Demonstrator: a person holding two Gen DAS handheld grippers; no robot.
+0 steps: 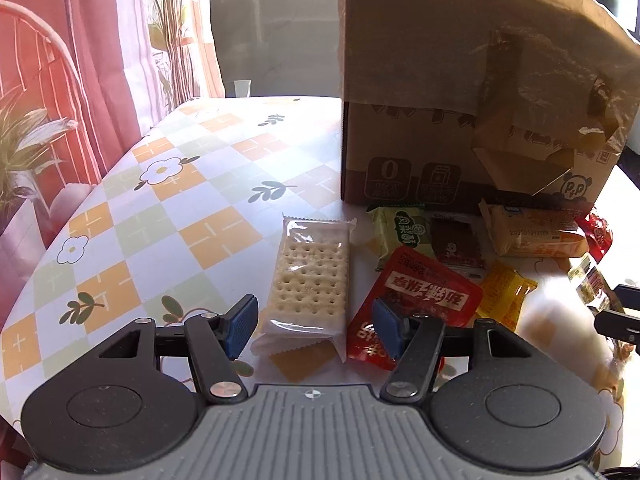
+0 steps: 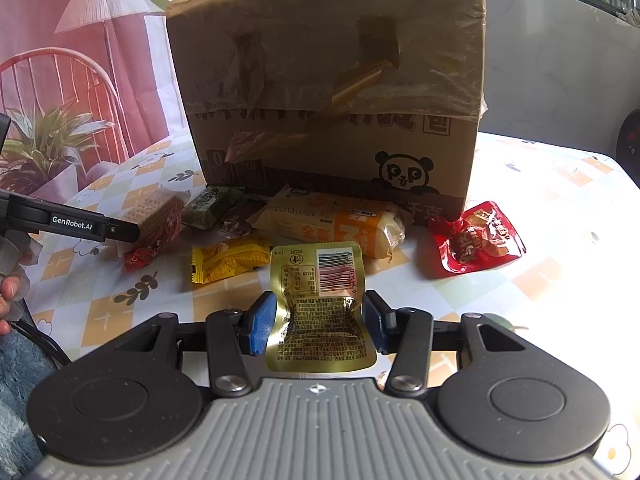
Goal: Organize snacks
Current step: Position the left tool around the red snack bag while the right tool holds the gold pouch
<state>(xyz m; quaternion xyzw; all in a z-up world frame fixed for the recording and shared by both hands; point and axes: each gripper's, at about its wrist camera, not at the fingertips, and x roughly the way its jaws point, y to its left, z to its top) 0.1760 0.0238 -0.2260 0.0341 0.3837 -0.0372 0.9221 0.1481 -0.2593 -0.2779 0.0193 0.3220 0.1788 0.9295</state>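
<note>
The left gripper point(image 1: 314, 326) hangs with its jaws spread apart on either side of the near end of a clear-wrapped cracker pack point(image 1: 308, 280), its blue pads point(image 1: 242, 324) not pressing it. The pack lies flat on the flowered tablecloth point(image 1: 192, 200), just left of a red snack pouch point(image 1: 416, 292). The right gripper point(image 2: 318, 322) clamps a gold foil packet point(image 2: 320, 308), creased at its sides. Other snacks lie scattered before the cardboard box point(image 2: 332, 80).
</note>
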